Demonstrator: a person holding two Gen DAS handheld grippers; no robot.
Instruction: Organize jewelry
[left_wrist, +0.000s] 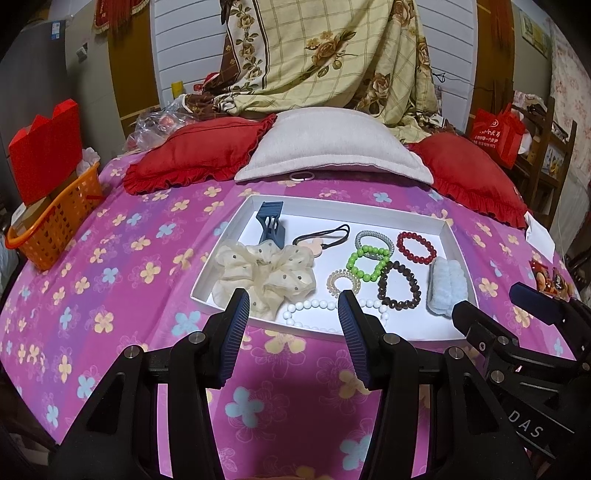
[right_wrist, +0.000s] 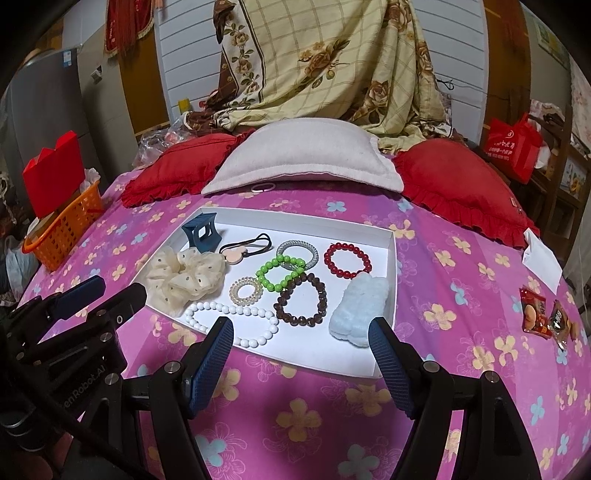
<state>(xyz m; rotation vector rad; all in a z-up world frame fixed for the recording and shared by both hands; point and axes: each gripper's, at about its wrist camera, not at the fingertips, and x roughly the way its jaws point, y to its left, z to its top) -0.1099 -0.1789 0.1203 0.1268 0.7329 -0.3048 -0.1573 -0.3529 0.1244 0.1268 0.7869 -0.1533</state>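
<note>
The left gripper (left_wrist: 291, 308) hovers just before the near edge of the white tray (left_wrist: 343, 208), its fingers spread apart with nothing between them. The right gripper (right_wrist: 301, 330) hovers beside it at the same near edge, its fingers spread wider and also empty. The tray lies on a pink flowered bedsheet (left_wrist: 110, 295) and holds all the jewelry. Nearest in the tray are a white bead necklace (right_wrist: 236, 314), a cream dotted scrunchie (left_wrist: 262, 275), a brown bead bracelet (left_wrist: 400, 286) and a pale blue fluffy band (right_wrist: 360, 306). Behind them lie a clear spiral hair tie (right_wrist: 245, 290) and a green bead bracelet (left_wrist: 365, 263), which touches a grey hair tie (left_wrist: 373, 240). Farther are a red bead bracelet (right_wrist: 347, 260), a black hair tie with a pink charm (left_wrist: 321, 236) and a blue claw clip (left_wrist: 271, 225) at the far left corner. Beyond the tray, a grey pillow (left_wrist: 332, 147) rests between two red cushions (left_wrist: 195, 155). An orange basket (left_wrist: 61, 225) stands at the left edge of the bed.
</note>
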